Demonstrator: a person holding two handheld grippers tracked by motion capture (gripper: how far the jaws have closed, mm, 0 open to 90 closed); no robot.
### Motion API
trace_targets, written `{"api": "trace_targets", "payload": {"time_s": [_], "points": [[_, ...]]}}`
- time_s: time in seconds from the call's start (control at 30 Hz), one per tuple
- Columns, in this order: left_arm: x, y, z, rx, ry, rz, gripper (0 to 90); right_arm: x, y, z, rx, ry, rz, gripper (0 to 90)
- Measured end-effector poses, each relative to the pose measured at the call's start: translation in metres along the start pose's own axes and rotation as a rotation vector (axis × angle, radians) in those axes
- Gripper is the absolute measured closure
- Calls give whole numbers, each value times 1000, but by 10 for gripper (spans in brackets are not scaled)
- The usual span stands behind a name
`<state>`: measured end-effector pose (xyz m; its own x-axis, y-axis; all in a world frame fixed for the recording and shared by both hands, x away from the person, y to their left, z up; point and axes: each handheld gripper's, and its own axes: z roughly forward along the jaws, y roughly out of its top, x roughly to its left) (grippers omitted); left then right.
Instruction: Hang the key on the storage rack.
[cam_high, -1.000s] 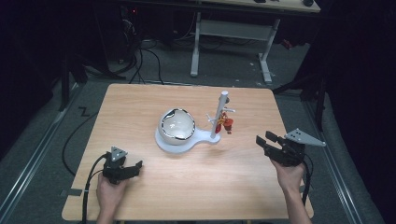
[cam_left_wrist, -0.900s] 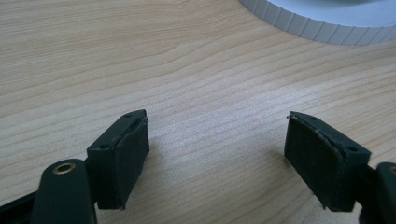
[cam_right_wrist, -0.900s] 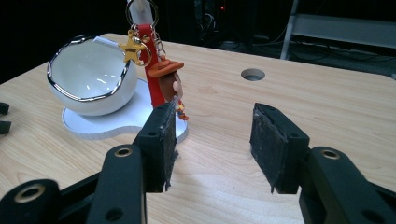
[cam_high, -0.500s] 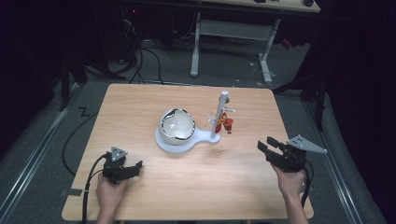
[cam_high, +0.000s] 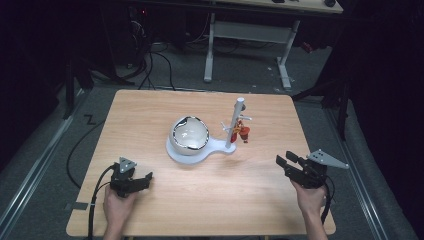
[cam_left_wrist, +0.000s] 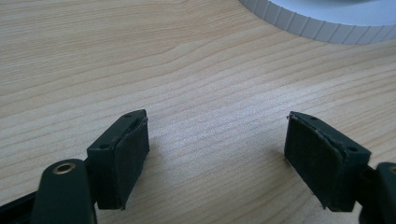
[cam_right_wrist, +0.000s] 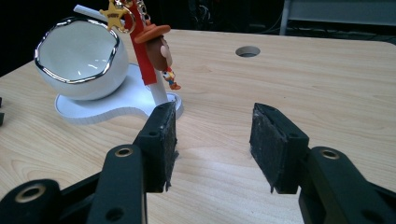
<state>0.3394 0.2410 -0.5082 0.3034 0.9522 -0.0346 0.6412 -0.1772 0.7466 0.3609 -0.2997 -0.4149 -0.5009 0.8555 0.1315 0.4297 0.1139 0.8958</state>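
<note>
The right gripper (cam_high: 292, 167) has drawn back toward the near right corner of the worktop (cam_high: 150, 115) over the last second, sliding nearer the person and lower, while the left gripper (cam_high: 134, 181) has stayed parked at the near left. Both sets of jaws stand wide and hold nothing. That retreat reads to me as a hand pulling clear, or settling before a fresh approach; nothing is being carried. The thing nearest the work is the keychain figure (cam_high: 243, 131), a little cowboy doll in red and orange, hanging from a peg on the white stand (cam_high: 235, 125) at the middle of the worktop, with the white bowl (cam_high: 190, 135) sitting on the stand's base just to its left. From the high view the figure is a small red blur. The right gripper view brings it out properly: the keychain figure (cam_right_wrist: 156, 44) dangles from a red strap with a gold star charm, well beyond the open right gripper (cam_right_wrist: 212, 140), and the bowl (cam_right_wrist: 79, 58) shows a silvery rim. The left gripper view looks along the left gripper (cam_left_wrist: 217, 149) over bare wood, with the ribbed edge of the stand's base (cam_left_wrist: 317, 21) far ahead.
</note>
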Motion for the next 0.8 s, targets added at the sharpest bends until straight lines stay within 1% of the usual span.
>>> {"api": "trace_targets", "payload": {"time_s": [0.27,0.53,0.8], "points": [[0,0,0,0,0,1,226,-1,-6,4,15,-15,-1,509],[0,0,0,0,1,1,226,-5,-13,10,33,-35,3,510],[0,0,0,0,1,1,226,-7,-20,16,61,-54,7,510]]}}
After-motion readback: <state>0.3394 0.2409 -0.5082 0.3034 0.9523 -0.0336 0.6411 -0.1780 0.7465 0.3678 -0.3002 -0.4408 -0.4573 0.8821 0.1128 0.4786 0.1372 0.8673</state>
